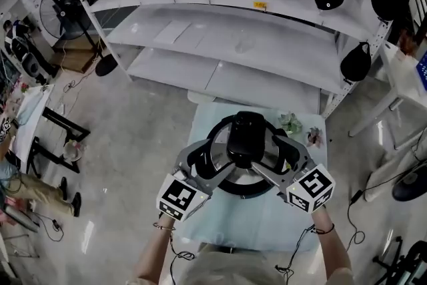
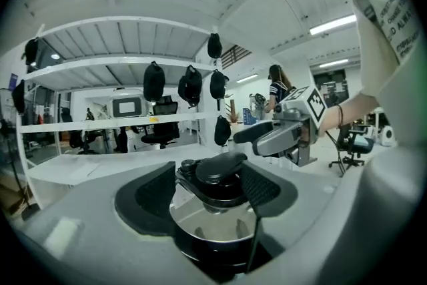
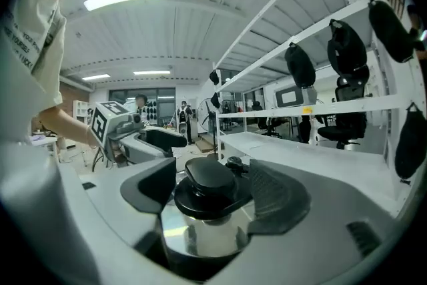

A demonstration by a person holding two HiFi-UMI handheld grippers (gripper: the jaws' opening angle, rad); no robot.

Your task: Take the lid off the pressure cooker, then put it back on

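The pressure cooker (image 1: 215, 178) stands on a small table (image 1: 207, 230) covered with a pale blue cloth. Its shiny steel lid (image 2: 207, 220) carries a black handle (image 1: 245, 137) across the top. My left gripper (image 1: 220, 151) comes in from the near left, and its pads press both sides of the handle (image 2: 217, 177). From the near right, my right gripper (image 1: 270, 157) clamps the same handle (image 3: 210, 187). Each gripper shows in the other's view, the right gripper (image 2: 287, 133) and the left gripper (image 3: 143, 140). Whether the lid (image 3: 200, 233) is raised off the pot cannot be told.
White shelving (image 1: 233, 43) stands right behind the table, with black bags hanging from its right post (image 1: 357, 63). Small green and pink items (image 1: 292, 122) lie at the table's back right corner. A floor fan (image 1: 57, 7) and a seated person (image 1: 20, 177) are at the left.
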